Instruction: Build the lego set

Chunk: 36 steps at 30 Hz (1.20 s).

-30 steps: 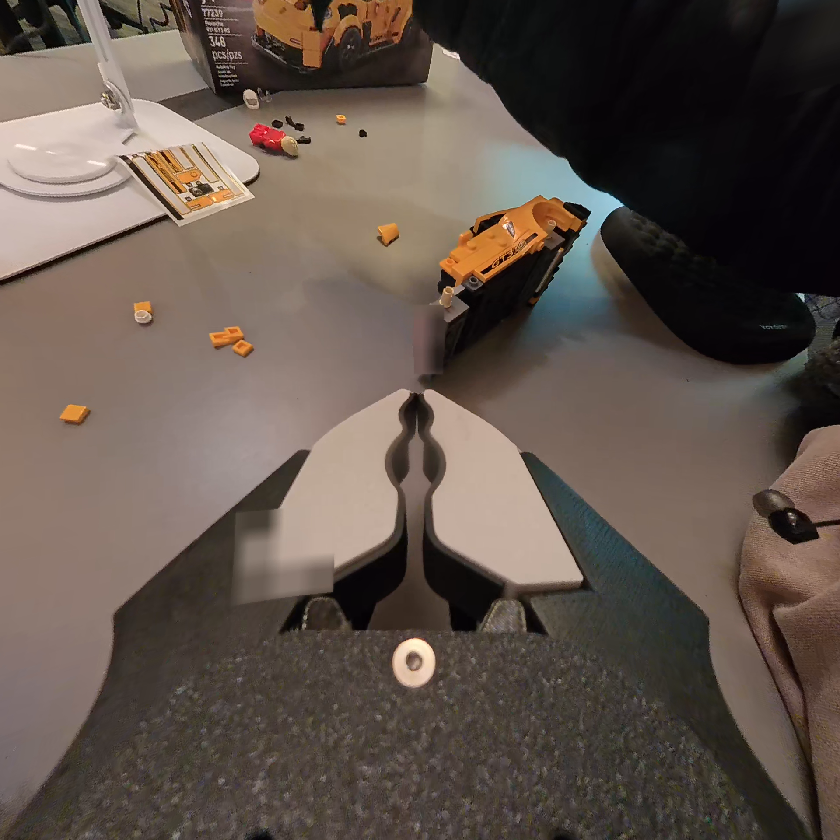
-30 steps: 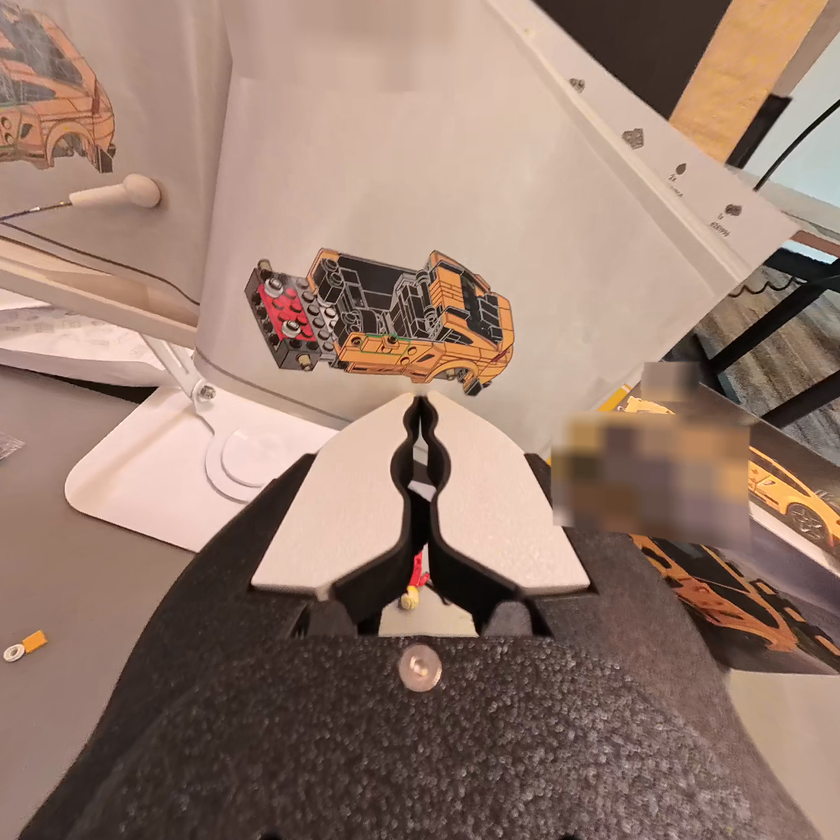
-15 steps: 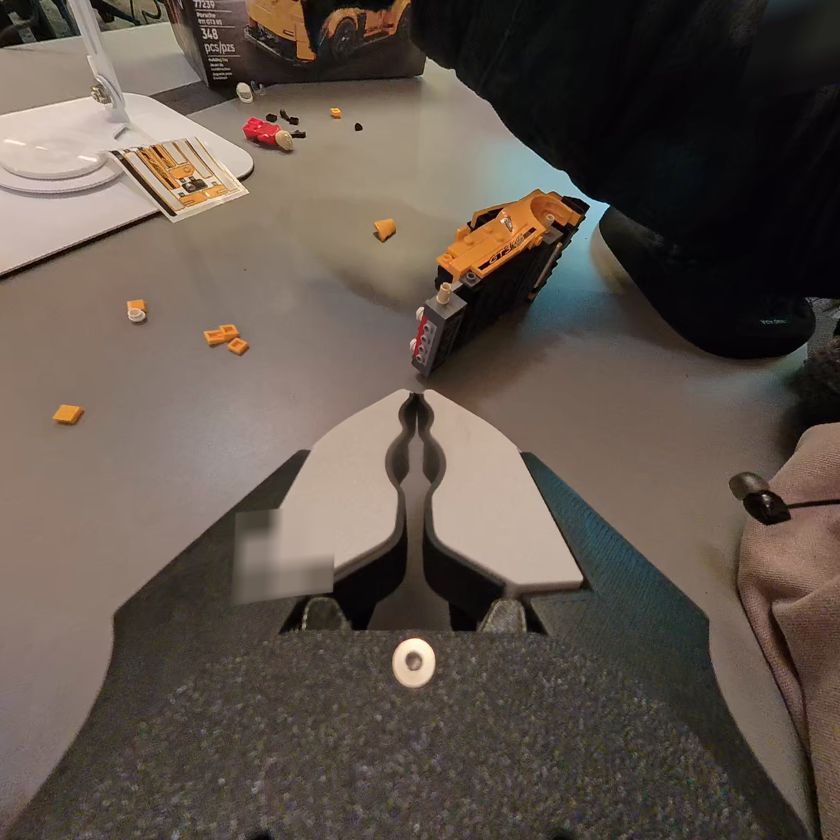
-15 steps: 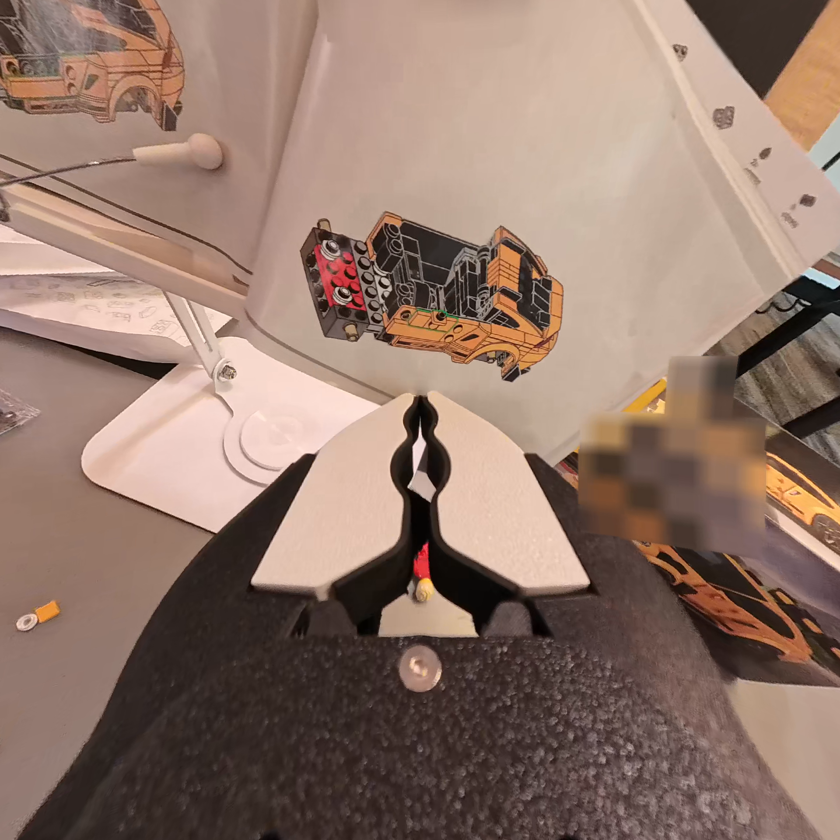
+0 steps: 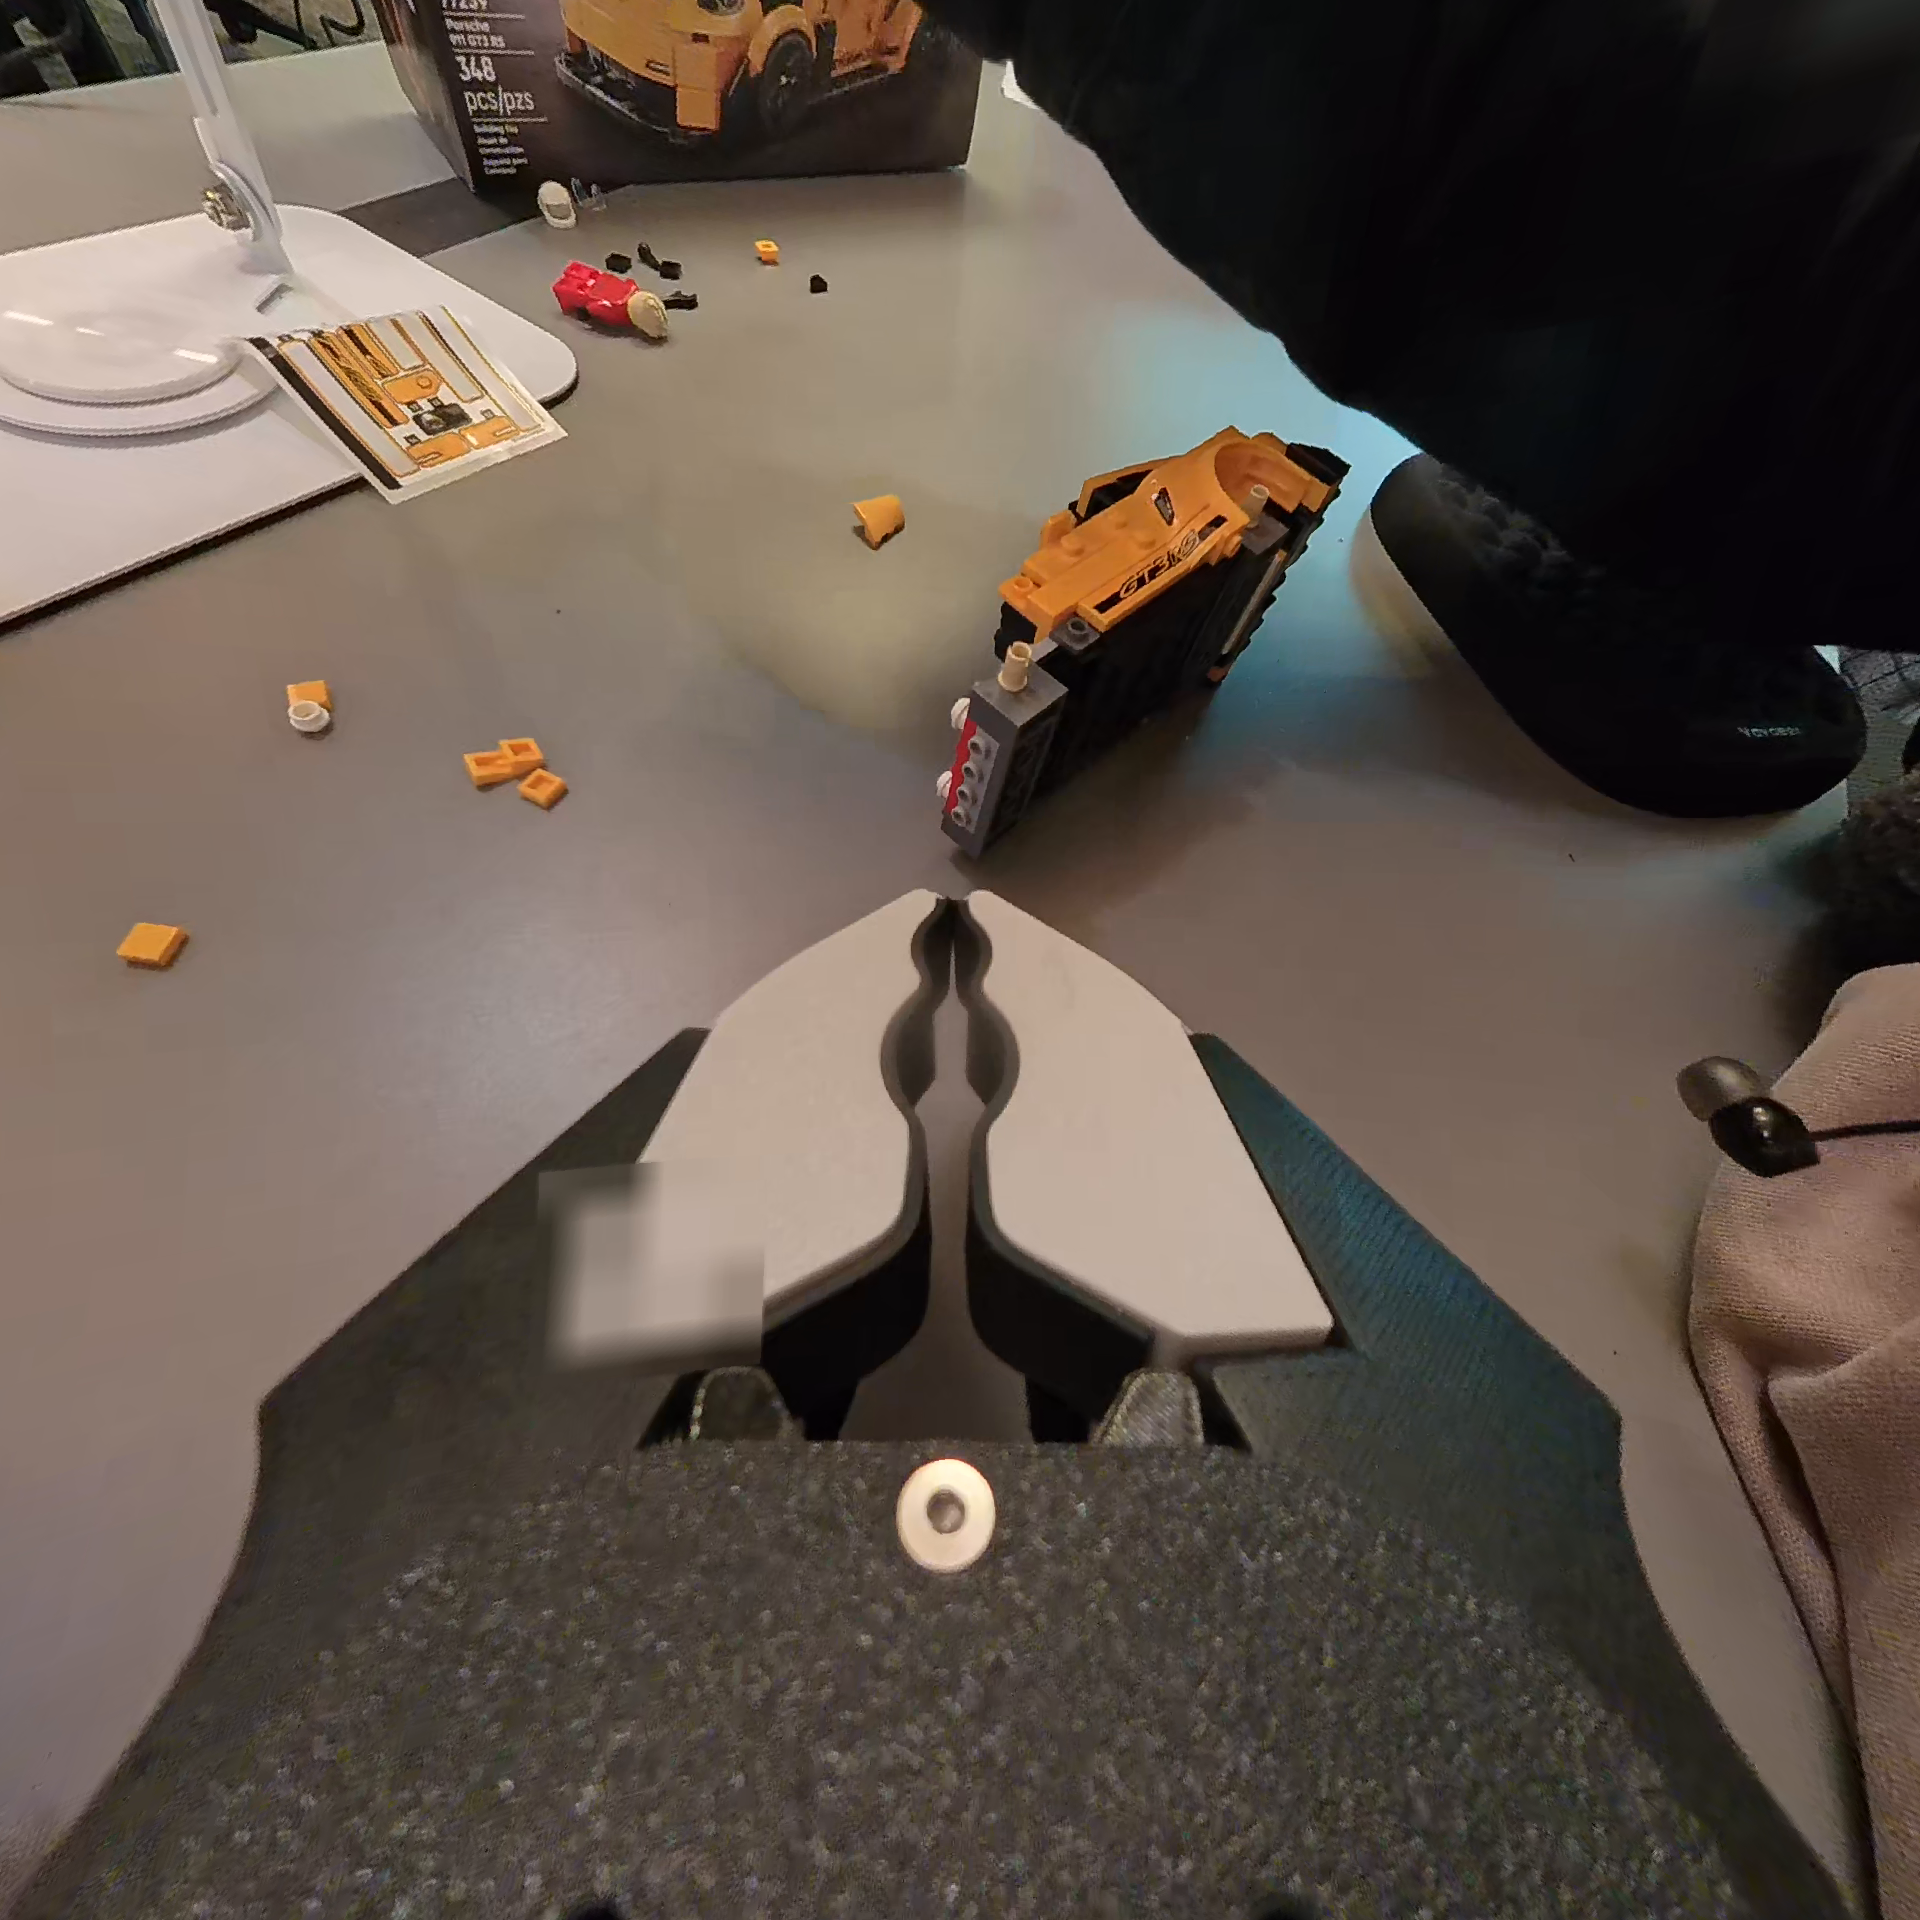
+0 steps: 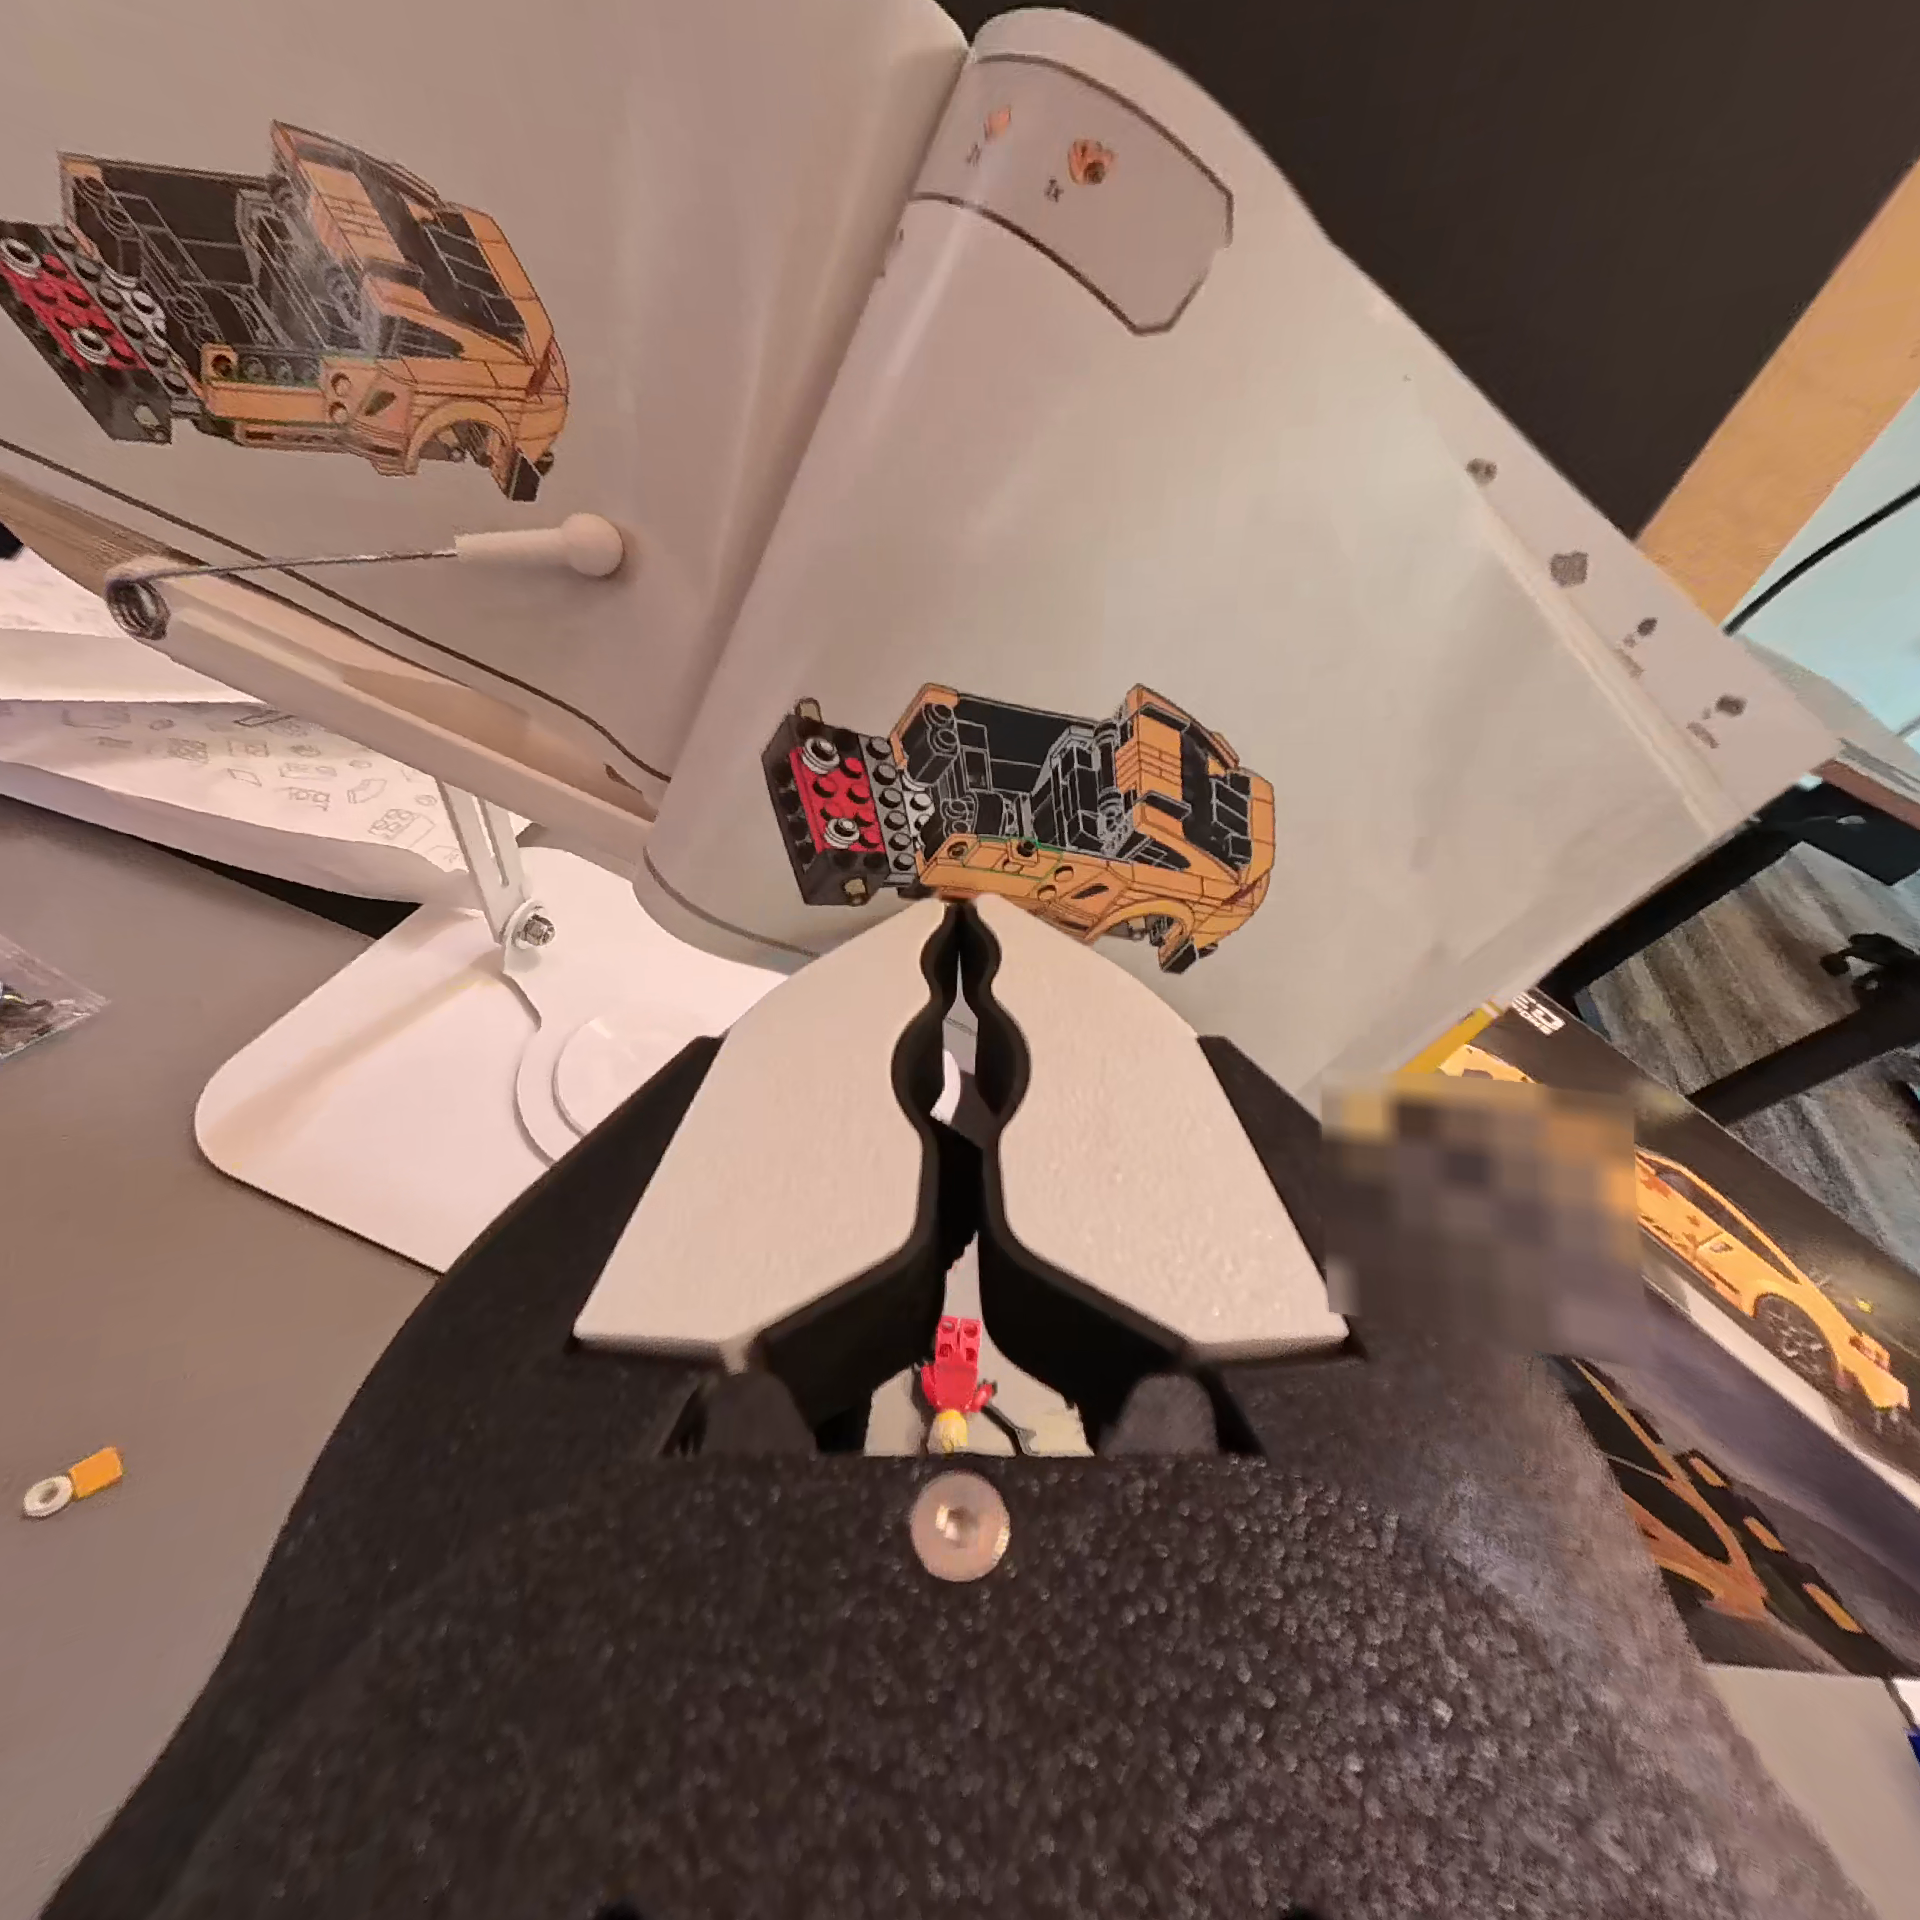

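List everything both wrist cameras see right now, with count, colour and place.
Table: one, grey, under everything.
Half-built toy car: one, orange and black, tipped on its side just ahead of the left gripper.
Loose small pieces: several, orange, scattered on the table left of the car.
Toy figure: one, red, lying near the box.
Box: one, dark with an orange car picture, at the far edge.
Sticker sheet: one, orange and white, on the stand's base.
Stand: one, white, holding the booklet.
Instruction booklet: one, white, open, close ahead of the right gripper.
Left gripper: grey fingers, shut, holding nothing.
Right gripper: pale fingers, shut, holding nothing.
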{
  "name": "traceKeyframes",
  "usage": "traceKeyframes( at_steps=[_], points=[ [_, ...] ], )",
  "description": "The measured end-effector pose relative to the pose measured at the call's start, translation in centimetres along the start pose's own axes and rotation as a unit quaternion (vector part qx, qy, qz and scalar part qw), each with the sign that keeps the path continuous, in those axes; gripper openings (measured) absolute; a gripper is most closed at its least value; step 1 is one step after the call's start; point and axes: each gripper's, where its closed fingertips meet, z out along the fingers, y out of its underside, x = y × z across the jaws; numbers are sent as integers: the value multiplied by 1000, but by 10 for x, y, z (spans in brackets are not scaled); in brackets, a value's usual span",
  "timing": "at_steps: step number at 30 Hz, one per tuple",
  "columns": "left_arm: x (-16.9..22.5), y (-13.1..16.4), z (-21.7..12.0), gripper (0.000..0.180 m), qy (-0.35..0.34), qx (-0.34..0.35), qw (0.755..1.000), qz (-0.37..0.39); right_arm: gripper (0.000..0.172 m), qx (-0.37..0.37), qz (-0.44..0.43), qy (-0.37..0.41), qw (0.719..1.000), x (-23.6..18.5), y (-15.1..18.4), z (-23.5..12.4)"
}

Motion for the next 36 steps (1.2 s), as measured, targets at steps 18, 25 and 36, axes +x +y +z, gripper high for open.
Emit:
traceKeyframes(
  at_steps=[18, 25, 36],
  points=[
    [-1, -1, -1, 0, -4, 4, 1000, 0, 13, 93, -53, -26, 994, 12, -5, -31],
    [-4, 1, 2, 0, -8, -2, 1000, 5, 86, 175, -174, -81, 966, 42, -9, -44],
    [-5, -2, 5, 0, -33, -13, 999, 20, 60, 184, -366, -75, 909, 18, 51, -19]
  ],
)
